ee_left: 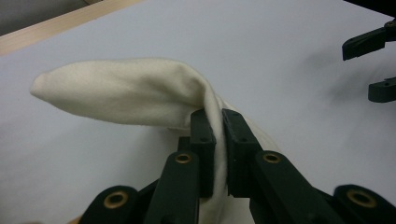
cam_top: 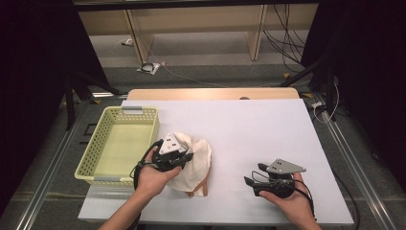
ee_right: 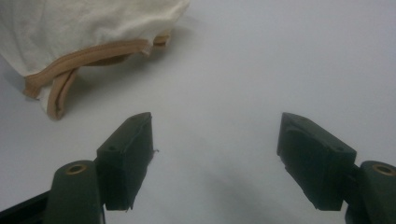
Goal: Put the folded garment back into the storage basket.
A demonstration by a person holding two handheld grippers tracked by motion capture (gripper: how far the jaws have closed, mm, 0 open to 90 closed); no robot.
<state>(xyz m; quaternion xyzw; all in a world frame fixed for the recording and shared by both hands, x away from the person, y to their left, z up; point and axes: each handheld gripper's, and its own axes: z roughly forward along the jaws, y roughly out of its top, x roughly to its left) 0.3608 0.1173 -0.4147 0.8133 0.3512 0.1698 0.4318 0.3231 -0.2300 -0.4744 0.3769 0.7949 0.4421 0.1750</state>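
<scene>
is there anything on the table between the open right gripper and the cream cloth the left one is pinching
Nothing visible. Between the right gripper and the cream cloth with tan trim lies bare white table. The left gripper is shut on a fold of the cloth, on the side facing the pale yellow perforated plastic basket.

This looks like a lab: dark curtains (cam_top: 28, 72) hang around a white table (cam_top: 249, 129), and cables (cam_top: 282, 43) lie on the floor.

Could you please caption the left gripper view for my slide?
Left gripper pinching a fold of cream cloth above the white table.
</scene>
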